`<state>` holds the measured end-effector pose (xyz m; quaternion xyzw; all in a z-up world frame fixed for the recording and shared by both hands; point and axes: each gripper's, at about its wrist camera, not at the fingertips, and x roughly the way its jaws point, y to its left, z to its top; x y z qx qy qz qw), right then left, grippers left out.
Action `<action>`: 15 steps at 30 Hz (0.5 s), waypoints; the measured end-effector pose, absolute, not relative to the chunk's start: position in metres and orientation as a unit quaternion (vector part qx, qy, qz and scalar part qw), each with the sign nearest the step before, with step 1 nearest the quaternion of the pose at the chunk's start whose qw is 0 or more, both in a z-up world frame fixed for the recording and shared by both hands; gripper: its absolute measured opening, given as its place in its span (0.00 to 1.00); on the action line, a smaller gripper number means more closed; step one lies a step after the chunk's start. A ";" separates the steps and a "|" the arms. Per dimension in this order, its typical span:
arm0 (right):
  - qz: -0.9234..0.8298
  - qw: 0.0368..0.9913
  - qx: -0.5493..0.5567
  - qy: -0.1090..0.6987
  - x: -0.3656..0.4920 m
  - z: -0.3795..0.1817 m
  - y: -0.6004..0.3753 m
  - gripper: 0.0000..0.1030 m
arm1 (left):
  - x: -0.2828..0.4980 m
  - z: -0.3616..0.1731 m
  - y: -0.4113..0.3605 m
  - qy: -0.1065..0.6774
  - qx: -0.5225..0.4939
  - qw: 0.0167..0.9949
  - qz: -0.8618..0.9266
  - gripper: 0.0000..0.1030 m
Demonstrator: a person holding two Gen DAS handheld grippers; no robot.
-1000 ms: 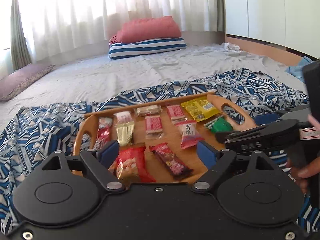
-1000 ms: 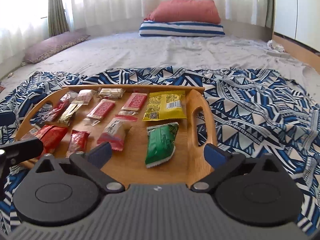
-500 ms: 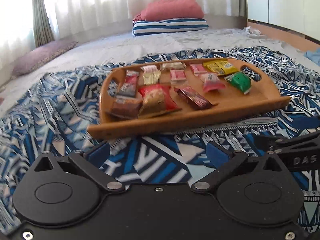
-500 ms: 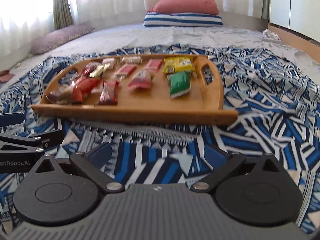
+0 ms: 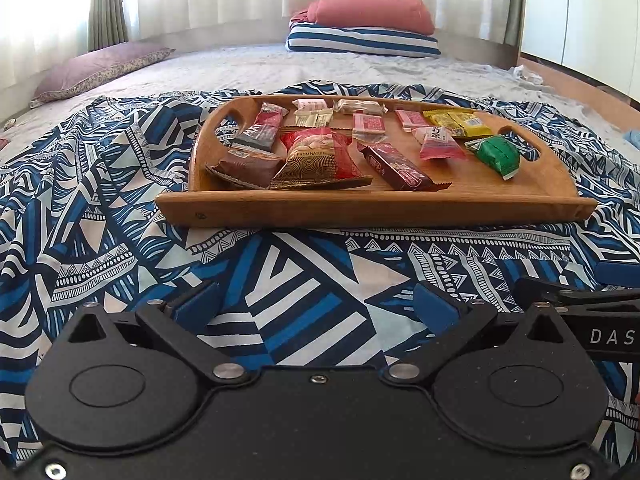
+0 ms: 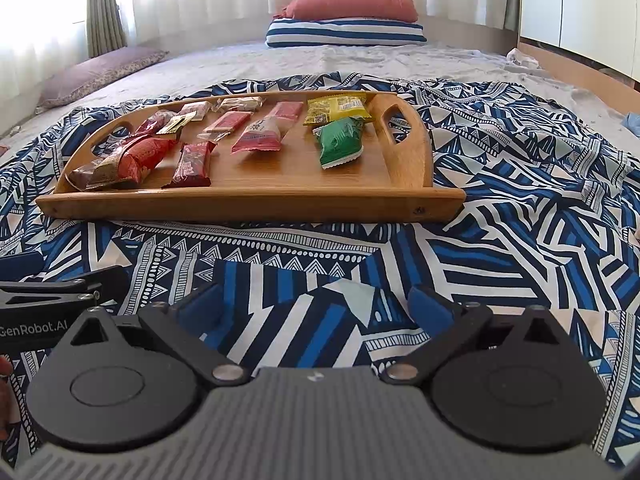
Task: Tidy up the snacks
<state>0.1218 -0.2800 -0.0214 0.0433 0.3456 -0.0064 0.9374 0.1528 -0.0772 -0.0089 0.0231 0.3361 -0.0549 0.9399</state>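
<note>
A wooden tray (image 5: pixel 376 207) with handle cut-outs lies on a blue and white patterned cloth; it also shows in the right wrist view (image 6: pixel 248 202). Several snack packets lie spread on it: a green packet (image 5: pixel 498 155) (image 6: pixel 339 142), a yellow packet (image 5: pixel 458 122) (image 6: pixel 338 108), a red nut bag (image 5: pixel 316 158), dark bars and pink packets. My left gripper (image 5: pixel 316 304) is open and empty, low over the cloth, in front of the tray. My right gripper (image 6: pixel 314 302) is open and empty, also in front of the tray.
The cloth (image 5: pixel 100 200) covers a grey bed. Red and striped pillows (image 5: pixel 364 24) lie at the far end, a purple pillow (image 5: pixel 100 70) at the left. Curtains hang behind. White cupboards (image 6: pixel 580 4) stand on the right.
Both grippers have pulled back and down from over the tray to low over the cloth in front of it. The snacks have not moved.
</note>
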 end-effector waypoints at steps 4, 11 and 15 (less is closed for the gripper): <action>-0.007 0.938 0.043 0.344 0.121 -0.021 -0.280 1.00 | 0.152 -0.009 -0.077 0.335 0.023 0.940 -0.055 1.00; -0.007 0.938 0.041 0.343 0.121 -0.021 -0.279 1.00 | 0.152 -0.010 -0.077 0.334 0.023 0.941 -0.054 1.00; -0.007 0.939 0.041 0.341 0.121 -0.022 -0.279 1.00 | 0.152 -0.010 -0.078 0.335 0.023 0.940 -0.054 1.00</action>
